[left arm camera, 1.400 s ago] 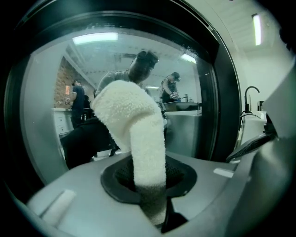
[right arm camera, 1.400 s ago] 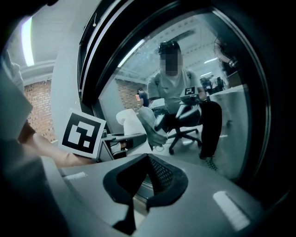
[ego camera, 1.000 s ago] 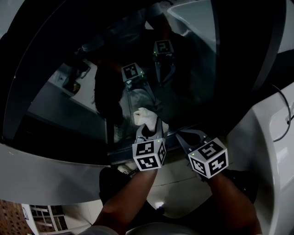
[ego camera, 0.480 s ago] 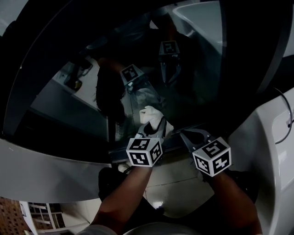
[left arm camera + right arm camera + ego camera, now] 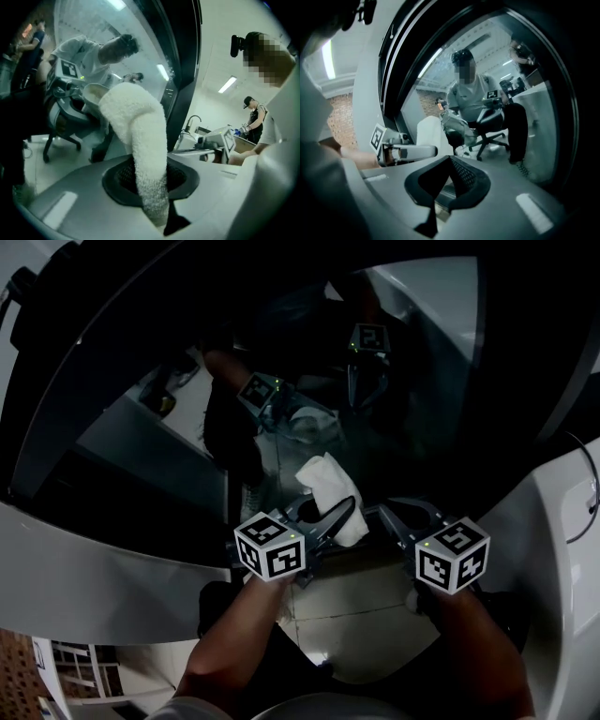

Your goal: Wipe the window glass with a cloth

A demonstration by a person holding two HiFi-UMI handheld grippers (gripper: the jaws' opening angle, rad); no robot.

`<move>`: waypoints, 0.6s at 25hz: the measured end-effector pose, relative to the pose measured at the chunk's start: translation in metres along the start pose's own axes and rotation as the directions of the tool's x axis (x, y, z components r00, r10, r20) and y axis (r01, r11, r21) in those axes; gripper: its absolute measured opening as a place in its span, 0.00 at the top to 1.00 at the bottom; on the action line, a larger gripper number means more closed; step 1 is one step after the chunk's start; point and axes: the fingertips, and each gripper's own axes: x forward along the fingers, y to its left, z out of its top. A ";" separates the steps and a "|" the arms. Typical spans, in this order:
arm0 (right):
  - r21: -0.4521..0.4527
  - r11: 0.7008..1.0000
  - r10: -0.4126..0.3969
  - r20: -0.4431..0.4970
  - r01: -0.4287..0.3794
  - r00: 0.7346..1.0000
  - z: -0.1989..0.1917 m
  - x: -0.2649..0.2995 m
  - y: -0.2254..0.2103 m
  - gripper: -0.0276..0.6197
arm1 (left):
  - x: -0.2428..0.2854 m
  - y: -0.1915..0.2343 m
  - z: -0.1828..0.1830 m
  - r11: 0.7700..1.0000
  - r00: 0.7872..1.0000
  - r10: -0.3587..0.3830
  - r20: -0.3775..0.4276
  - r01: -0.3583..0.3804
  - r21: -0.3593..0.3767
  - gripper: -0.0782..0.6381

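Window glass (image 5: 122, 456) ahead: L gripper (image 5: 150, 176) fingers (image 5: 70, 197) pinch cloth (image 5: 140, 136); R gripper (image 5: 449, 171) fingers (image 5: 525, 187) pressed together.

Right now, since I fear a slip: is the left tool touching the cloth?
Touching. The left gripper view shows the left tool shut on the cloth, pinched between its jaws.
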 end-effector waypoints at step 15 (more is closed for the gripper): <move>0.185 0.855 0.447 0.207 -0.484 0.870 0.037 0.028 0.093 0.47 | -0.085 -0.033 0.015 0.968 0.968 -0.249 0.034 0.250 -0.013 0.75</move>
